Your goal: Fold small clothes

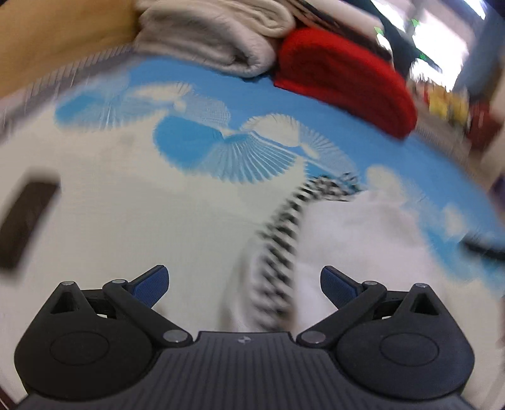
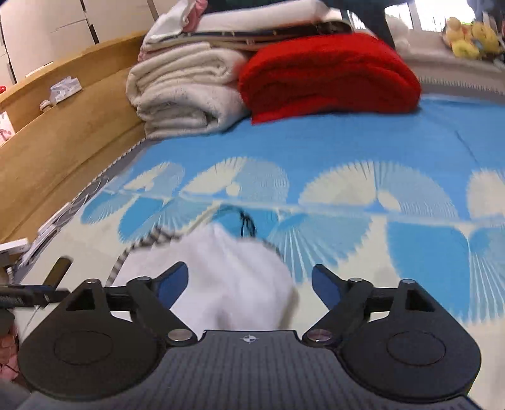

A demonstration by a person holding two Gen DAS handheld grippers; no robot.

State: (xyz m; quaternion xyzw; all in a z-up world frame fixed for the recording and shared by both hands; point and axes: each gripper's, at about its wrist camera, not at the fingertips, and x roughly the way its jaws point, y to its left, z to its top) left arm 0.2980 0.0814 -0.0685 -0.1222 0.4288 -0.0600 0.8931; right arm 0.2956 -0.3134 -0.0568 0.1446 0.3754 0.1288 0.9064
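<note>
Small garment flat on the bed sheet, at the near edge, its trimmed border along its left side. Under the right gripper, between the spread jaws, touching neither. Ahead of the left gripper too, mostly to its right. Far back on the bed, folded blanket at left, folded throw just beside it at right, flat stack of textiles on top. Wooden bed frame along the left.

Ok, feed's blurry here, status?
Both tongs open, left, right. White garment loose on bedsheet. Nothing in the way.
</note>
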